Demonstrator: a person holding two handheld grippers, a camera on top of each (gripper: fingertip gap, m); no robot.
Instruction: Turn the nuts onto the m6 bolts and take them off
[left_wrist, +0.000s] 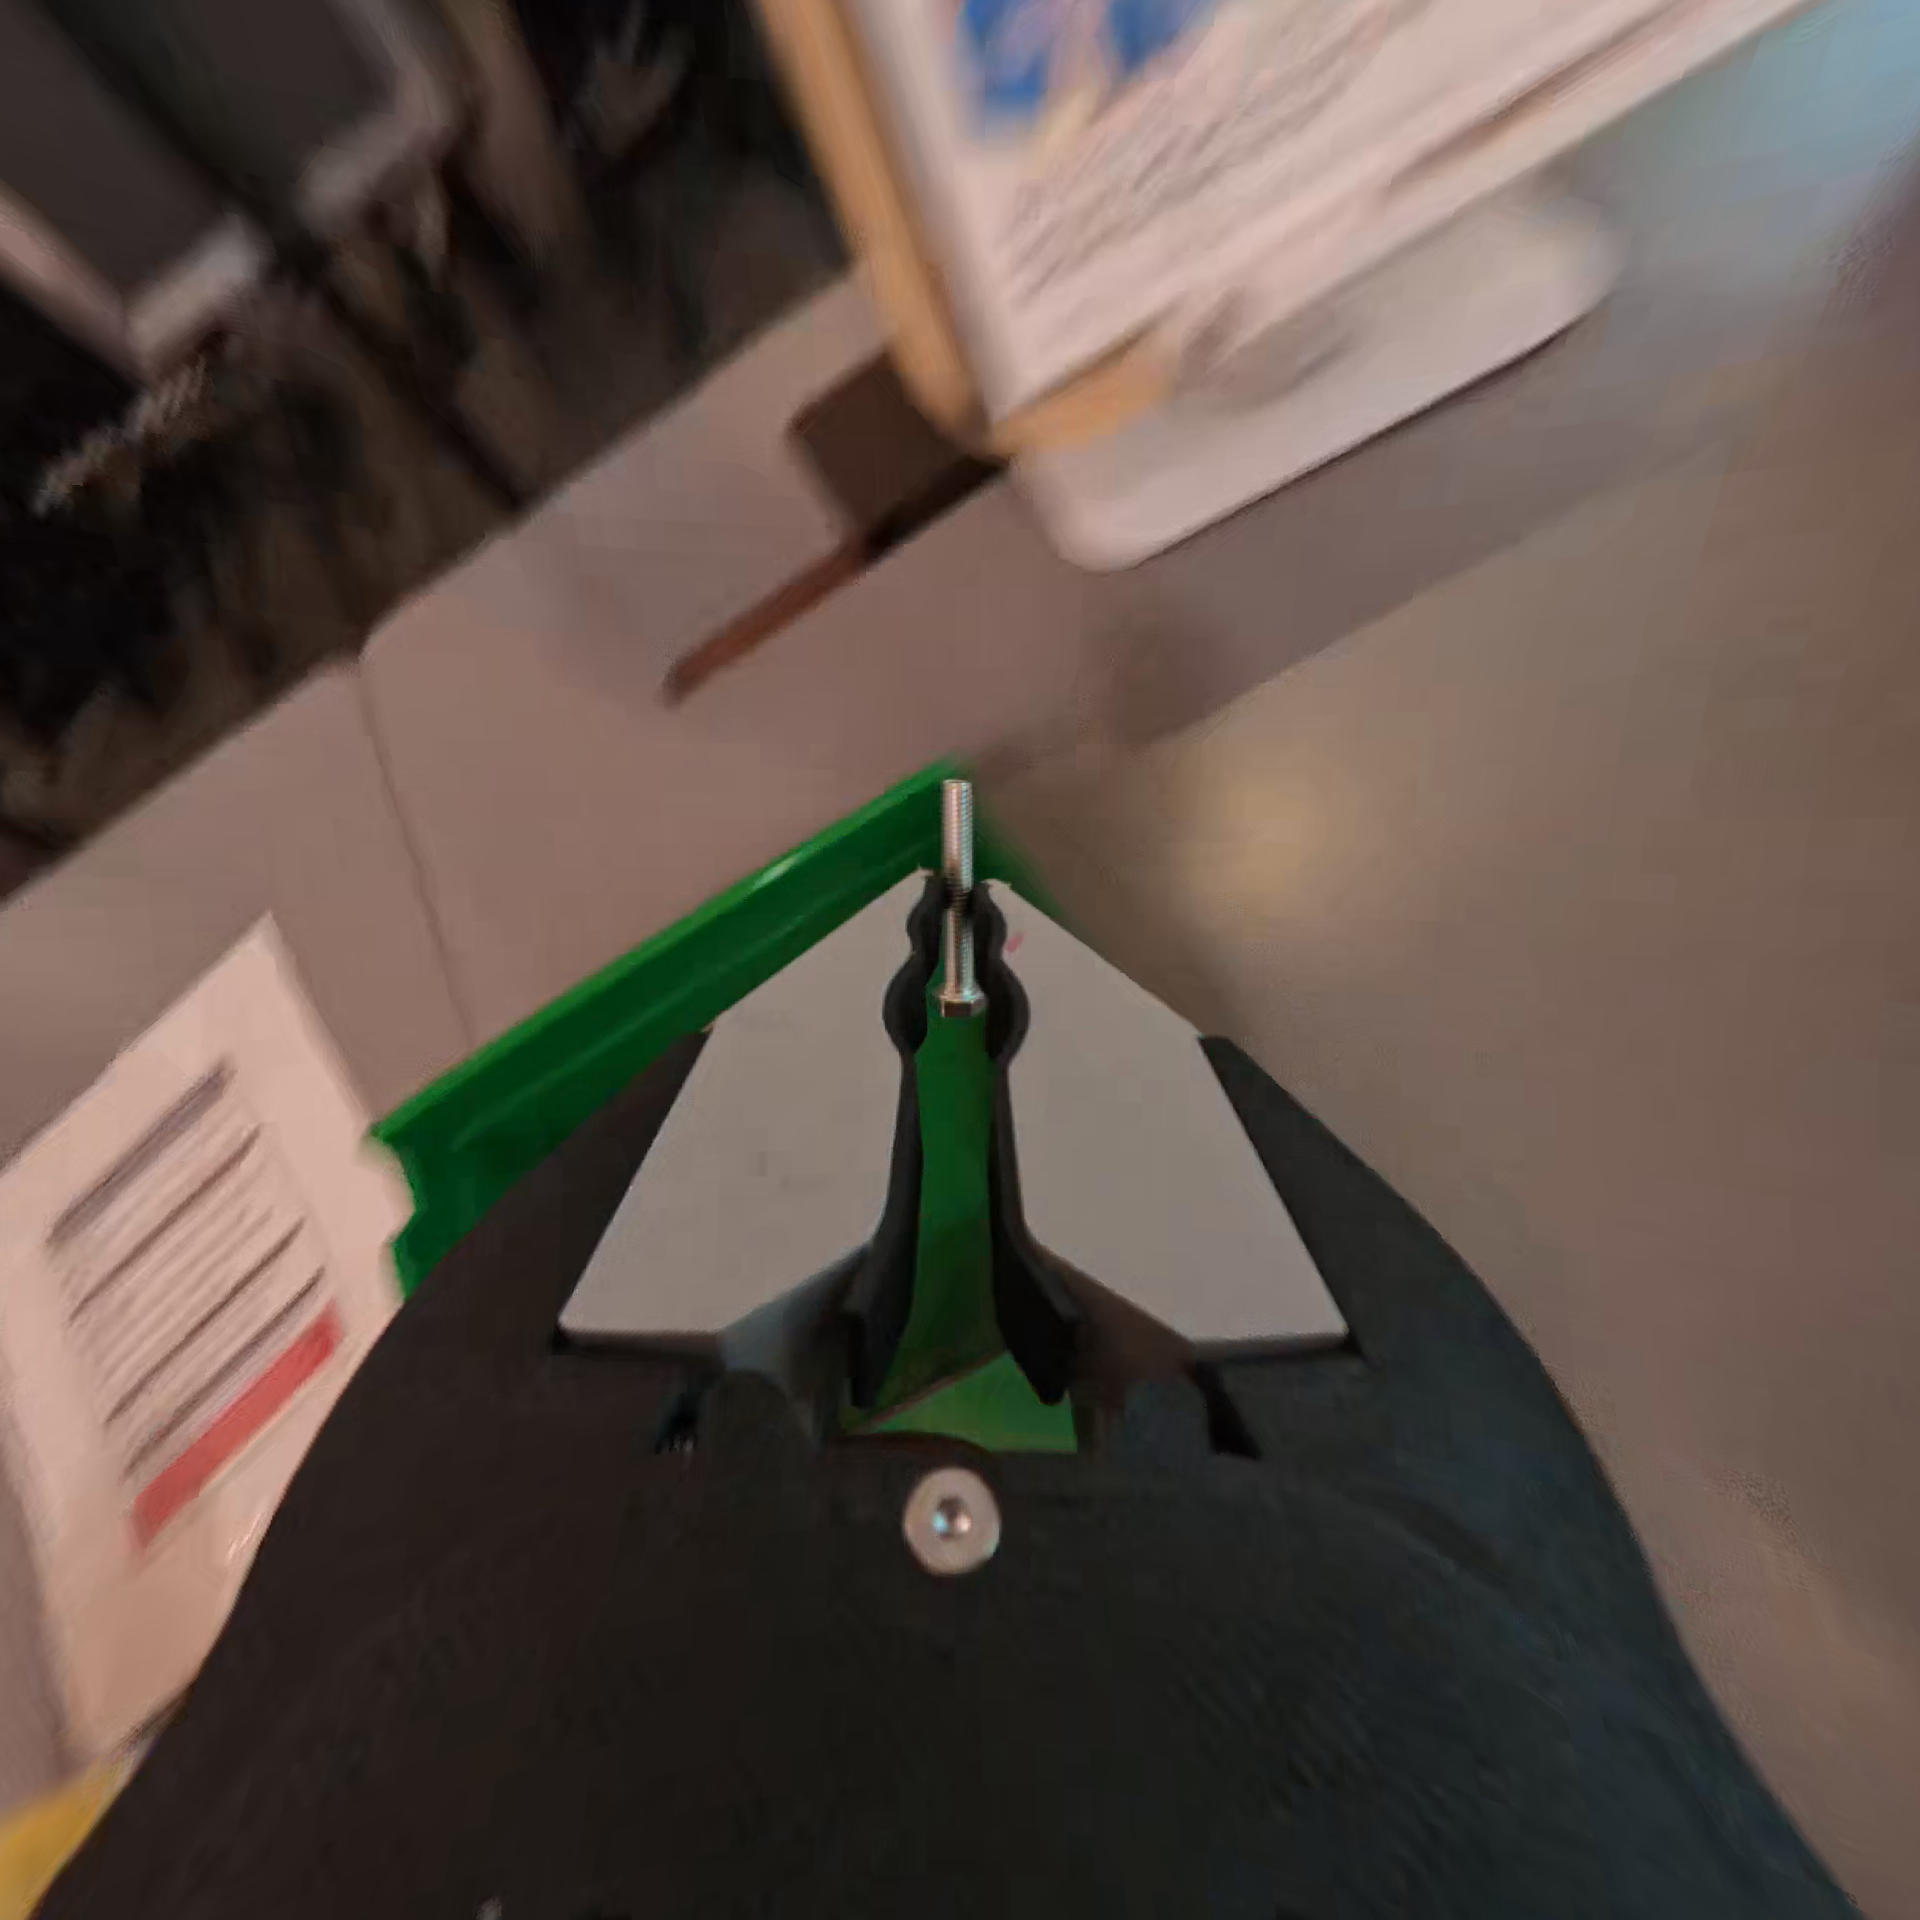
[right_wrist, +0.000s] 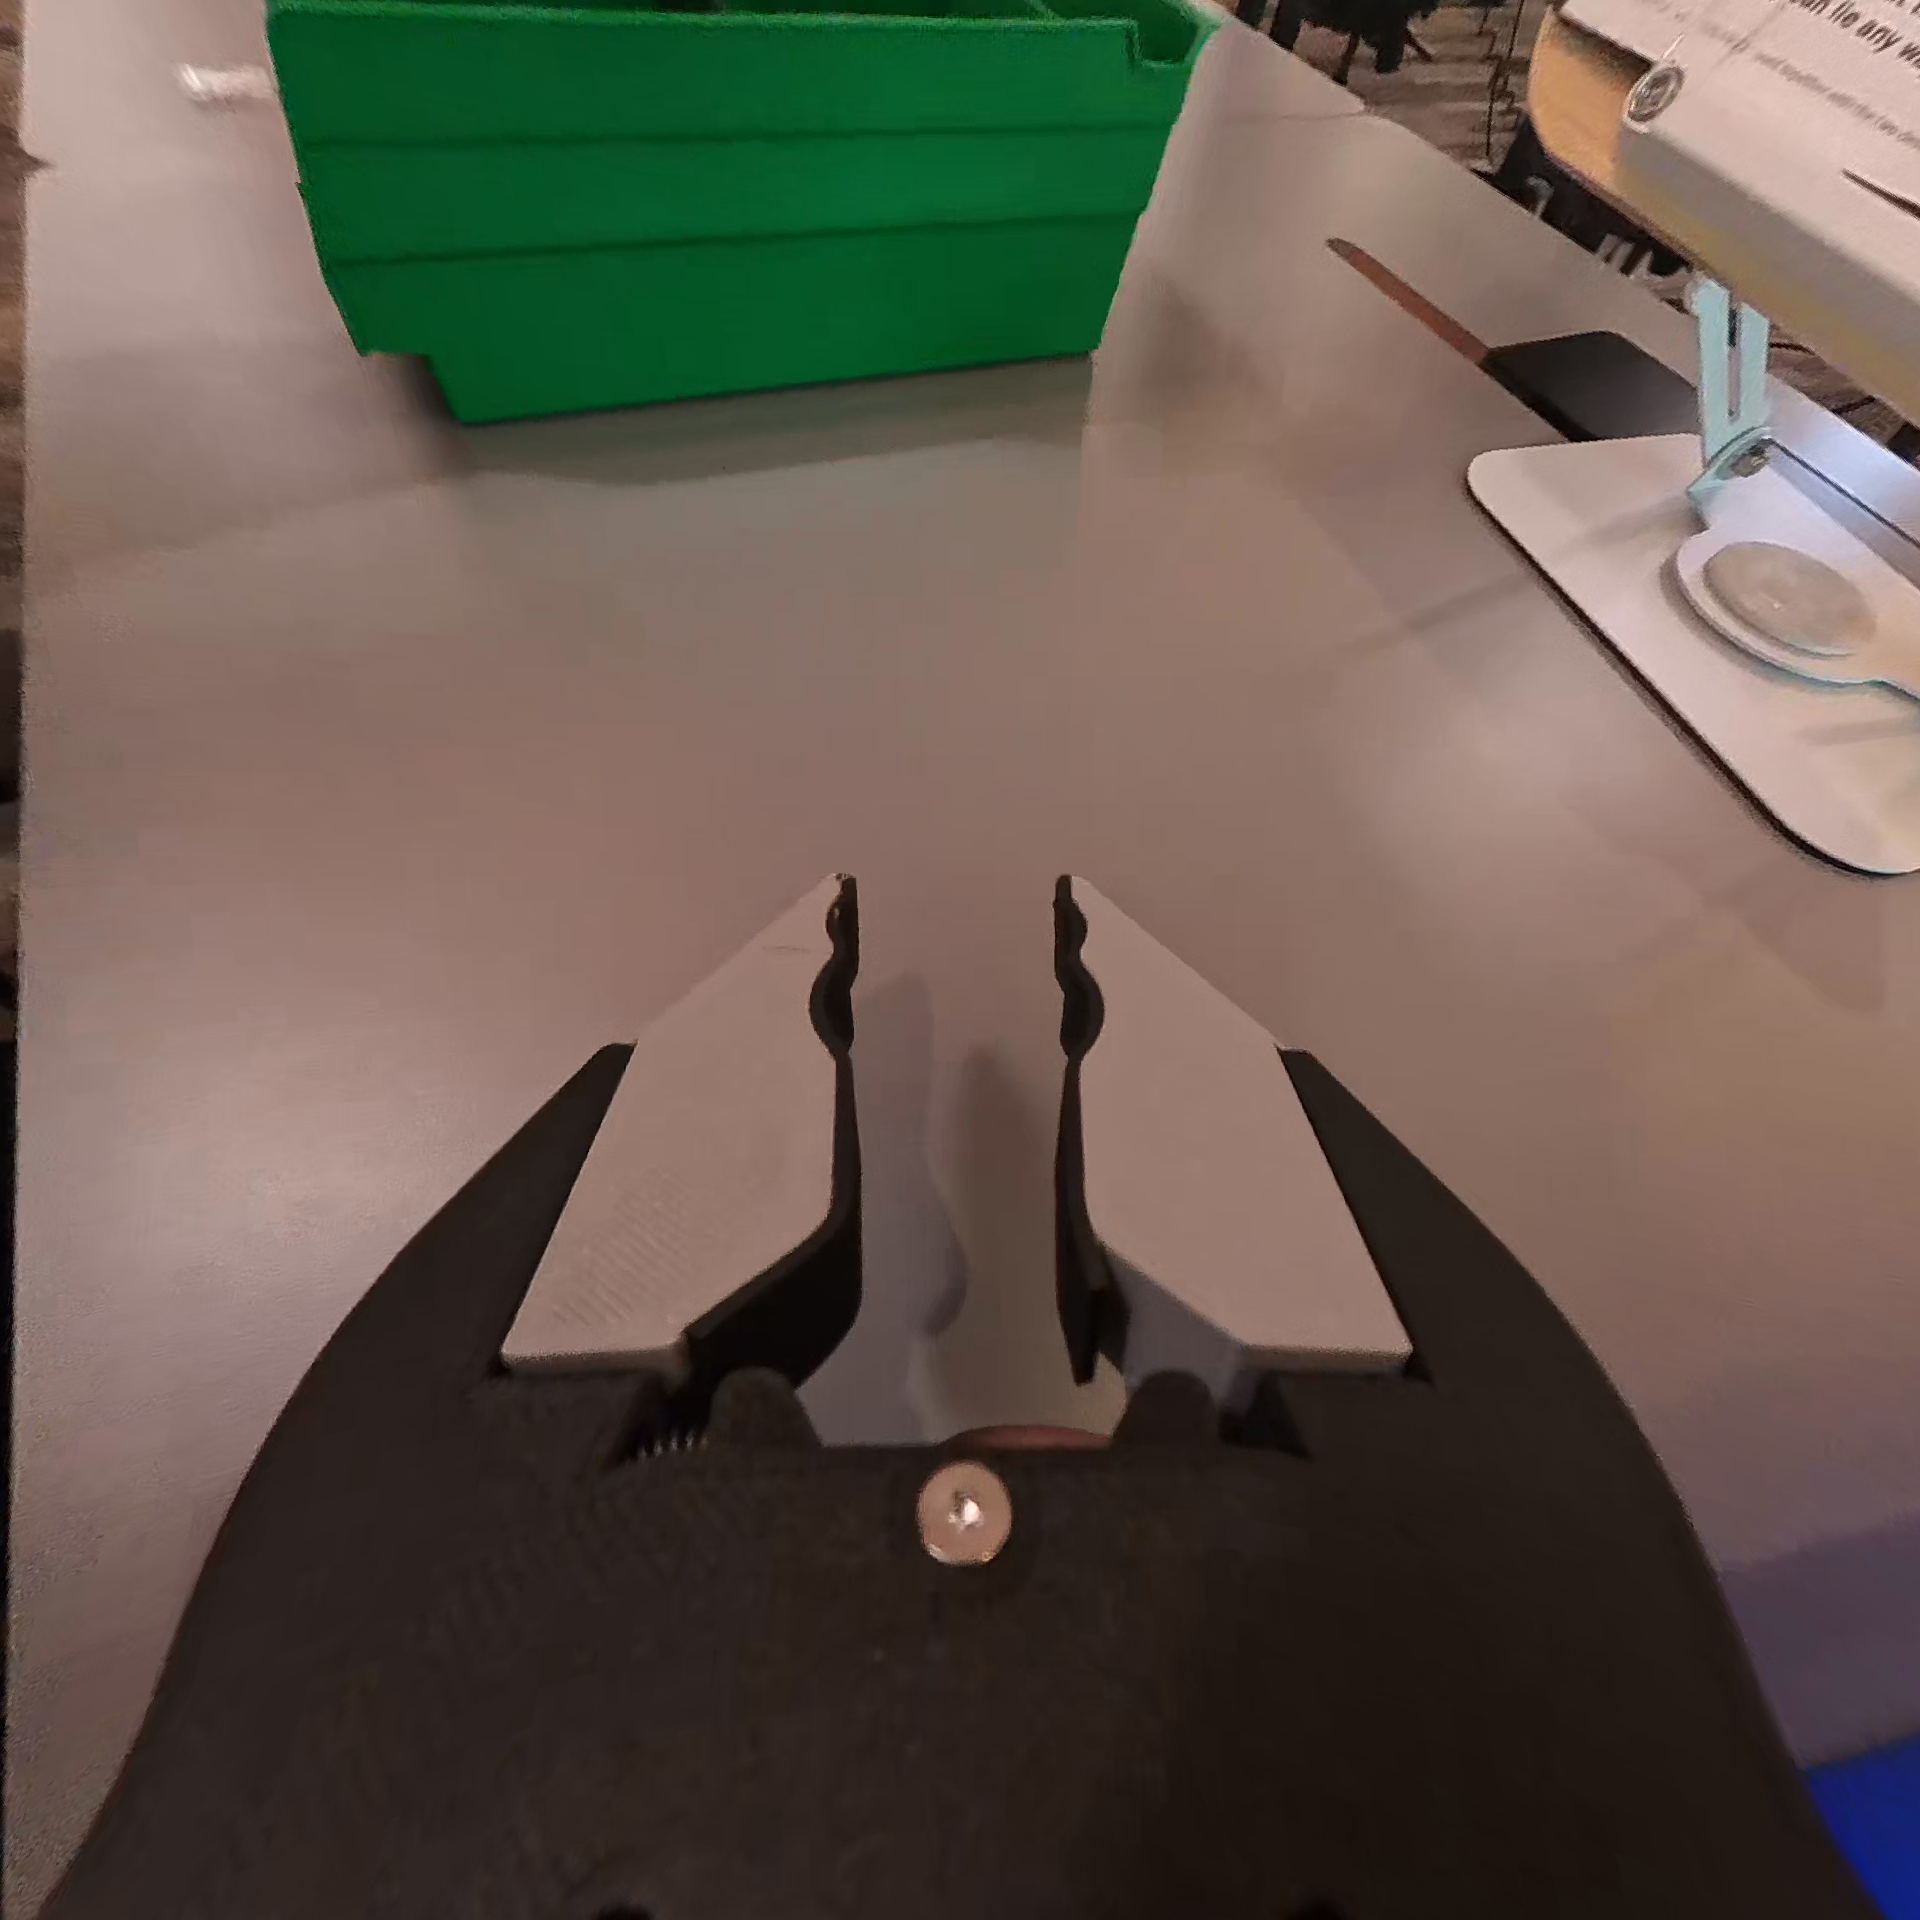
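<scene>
In the left wrist view my left gripper (left_wrist: 957, 896) is shut on a silver hex-head bolt (left_wrist: 956, 831). The pads press on its shaft; the threaded end sticks out past the fingertips and the head lies back between the pads. Behind it is the corner of a green bin (left_wrist: 665, 987). This view is blurred. In the right wrist view my right gripper (right_wrist: 956, 883) is open and empty above the grey table (right_wrist: 727, 675). The green bin (right_wrist: 727, 208) stands ahead of it at the far side. No nut shows.
A white stand with a tilted printed board (right_wrist: 1704, 623) sits at the right; it also shows in the left wrist view (left_wrist: 1299, 312). A dark flat tool with a brown handle (right_wrist: 1507, 343) lies near it. A printed sheet (left_wrist: 177, 1247) lies at the left. About 30 cm separates my left fingertips from my right.
</scene>
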